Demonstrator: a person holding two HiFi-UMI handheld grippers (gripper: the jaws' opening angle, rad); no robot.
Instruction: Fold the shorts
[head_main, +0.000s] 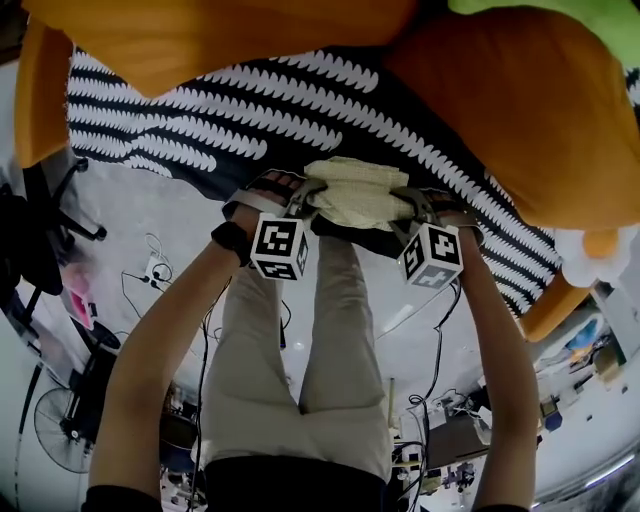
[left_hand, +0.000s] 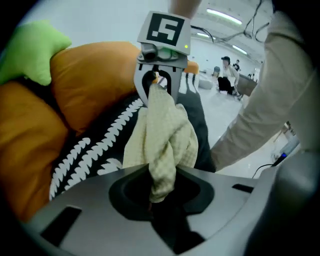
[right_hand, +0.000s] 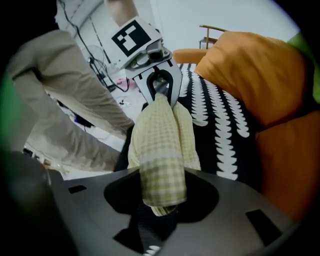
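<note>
No legible text, numbers or brands, only square markers (head_main: 279, 247) on cubes (head_main: 432, 255)

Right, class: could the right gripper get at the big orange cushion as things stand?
Probably not yet. The orange cushion lies close, nothing between, but the right gripper has its jaws shut on the yellow shorts, which the left gripper also holds; it must let go first.

Counting one pair of pale-yellow checked fabric shorts (head_main: 358, 192), hanging at the near edge of one black cover with white leaf stripes (head_main: 200, 130). Two grippers showing: left gripper (head_main: 303, 203), right gripper (head_main: 412, 208). At least two orange cushions (head_main: 510, 110) lining its far edge. One green cushion (head_main: 560, 15) showing.
</note>
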